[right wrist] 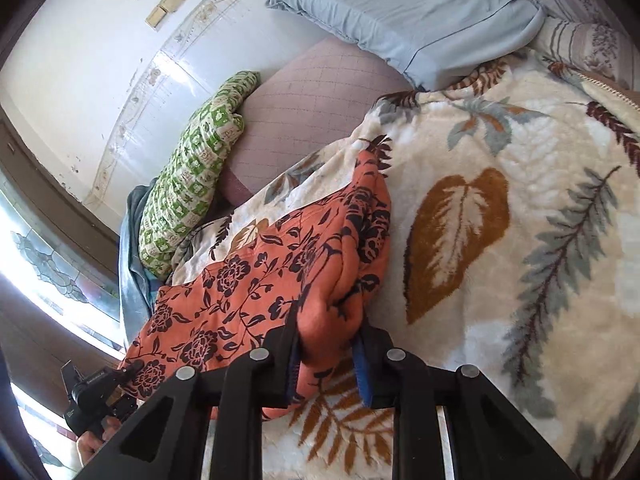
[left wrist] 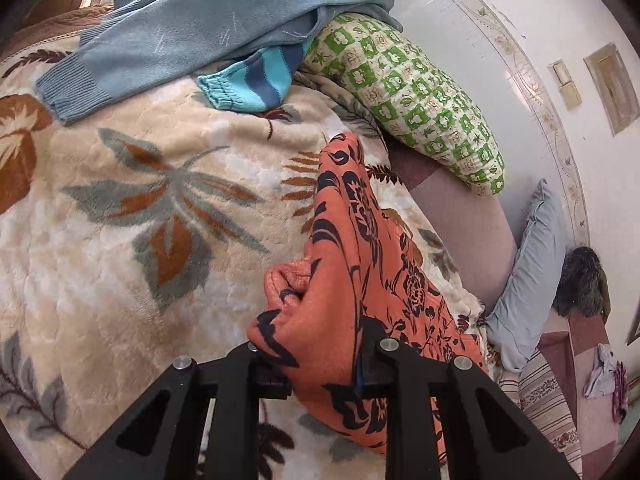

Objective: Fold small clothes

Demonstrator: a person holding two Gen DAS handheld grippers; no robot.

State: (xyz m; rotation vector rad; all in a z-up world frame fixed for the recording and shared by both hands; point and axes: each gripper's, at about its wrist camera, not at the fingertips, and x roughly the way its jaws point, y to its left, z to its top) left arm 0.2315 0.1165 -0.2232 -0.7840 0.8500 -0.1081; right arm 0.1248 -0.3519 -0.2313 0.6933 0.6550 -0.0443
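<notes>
Left wrist view: the left claw [left wrist: 326, 364] is clamped on a bunched edge of the orange floral garment [left wrist: 352, 280], cloth pinched between its black fingers. The garment trails away from the claw in a long ridge across the cream leaf-patterned blanket [left wrist: 120, 200] on the bed. Farther off lie a grey-blue sweater [left wrist: 192, 20] and, touching it, a striped turquoise knit [left wrist: 252, 80]. A green checked pillow [left wrist: 420, 96] rests beside them along the wall; a pale blue pillow [left wrist: 532, 276] sits farther down the same wall. Right wrist view: the right claw [right wrist: 330, 354] grips another bunched part of the orange floral garment [right wrist: 260, 276], fabric bulging between its blue-lined pads [right wrist: 362, 372]. The garment spreads leftward over the blanket [right wrist: 520, 240]. At lower left the other claw [right wrist: 134, 366] bites the garment's far edge, a hand [right wrist: 92, 446] beneath it.
</notes>
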